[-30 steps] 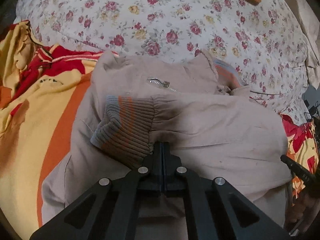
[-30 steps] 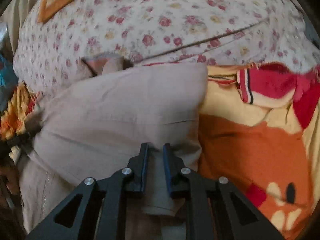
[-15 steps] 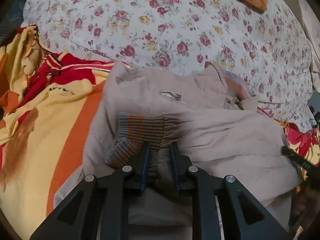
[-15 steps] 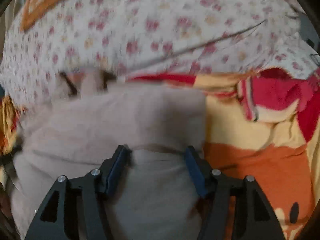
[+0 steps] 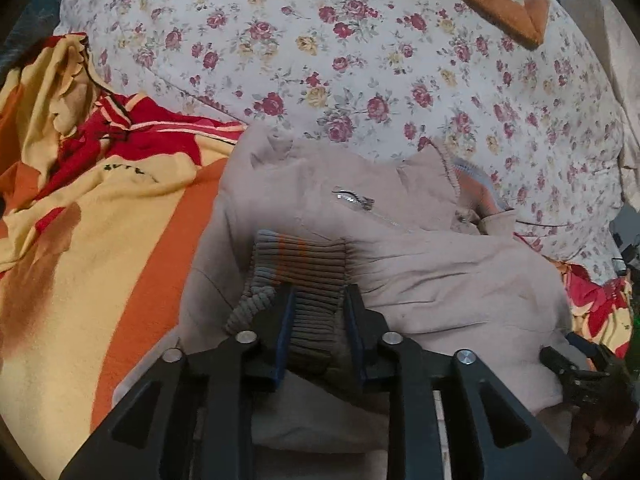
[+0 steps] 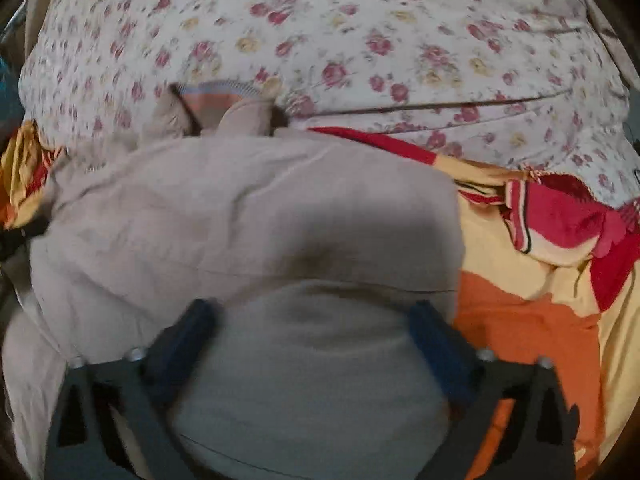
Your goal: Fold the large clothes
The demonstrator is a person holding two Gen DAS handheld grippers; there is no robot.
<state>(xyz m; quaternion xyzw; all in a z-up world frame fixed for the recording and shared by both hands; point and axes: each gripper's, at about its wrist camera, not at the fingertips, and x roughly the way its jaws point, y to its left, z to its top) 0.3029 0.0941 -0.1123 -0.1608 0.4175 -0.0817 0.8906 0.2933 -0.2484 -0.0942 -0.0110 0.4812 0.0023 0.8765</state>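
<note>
Beige cloth fills both views: the jacket (image 5: 420, 264) lies in a folded heap on the striped blanket (image 5: 120, 240), its far edge just against the floral quilt (image 5: 360, 60). What has changed in the last second is the grip. The left gripper (image 5: 316, 320), which was clamped on the ribbed cuff (image 5: 300, 264), has parted its jaws to a moderate gap; the cuff now lies loose between the fingers (image 5: 285, 320), possibly brushing them but not pinched, on top of the jacket and nearer to the camera than the zipper (image 5: 354, 200). The right gripper (image 6: 316, 320), which 1 second ago held a tuck of cloth near the jacket's near edge, has spread much wider and now straddles the fabric with nothing held; that view is blurred, so it is likely moving. Both releases suggest this fold, with the sleeve laid across the body, is judged complete and the hands are free for the next fold or a smoothing pass. The other tool shows as a dark shape at the jacket's right edge in the left view. As for writing, a short dark printed word (image 5: 128, 169) sits on the blanket left of the jacket, upside down and too small to read; no brand tag shows on the jacket.
</note>
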